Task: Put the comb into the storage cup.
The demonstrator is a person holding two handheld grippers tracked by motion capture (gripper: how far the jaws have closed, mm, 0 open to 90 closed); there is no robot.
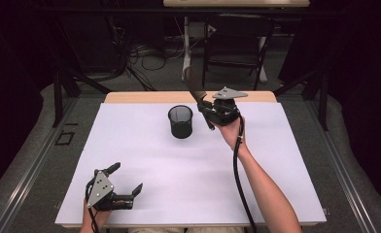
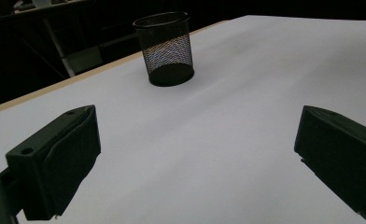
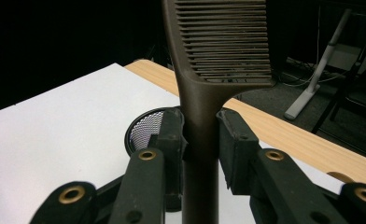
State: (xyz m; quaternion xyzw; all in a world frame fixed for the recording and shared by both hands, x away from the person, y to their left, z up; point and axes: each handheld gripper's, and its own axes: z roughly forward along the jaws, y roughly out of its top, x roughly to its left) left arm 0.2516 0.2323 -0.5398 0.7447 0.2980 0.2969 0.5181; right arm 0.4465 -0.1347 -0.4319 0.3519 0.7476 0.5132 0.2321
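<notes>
The worktop (image 1: 145, 160) carries a white sheet with a wooden edge exposed along the far side; beyond it lie a dark room, a grey floor, loose cables and a black chair (image 1: 237, 48). A black mesh cup (image 1: 181, 121) stands upright on the sheet. The right hand-held gripper (image 1: 212, 108), raised just right of the cup, pinches the handle of a brown comb (image 3: 204, 93). The comb's long axis runs steeply upward, toothed end up and tilted toward the far side. The left hand-held gripper (image 1: 125, 179) rests near the front edge, jaws spread and empty.
</notes>
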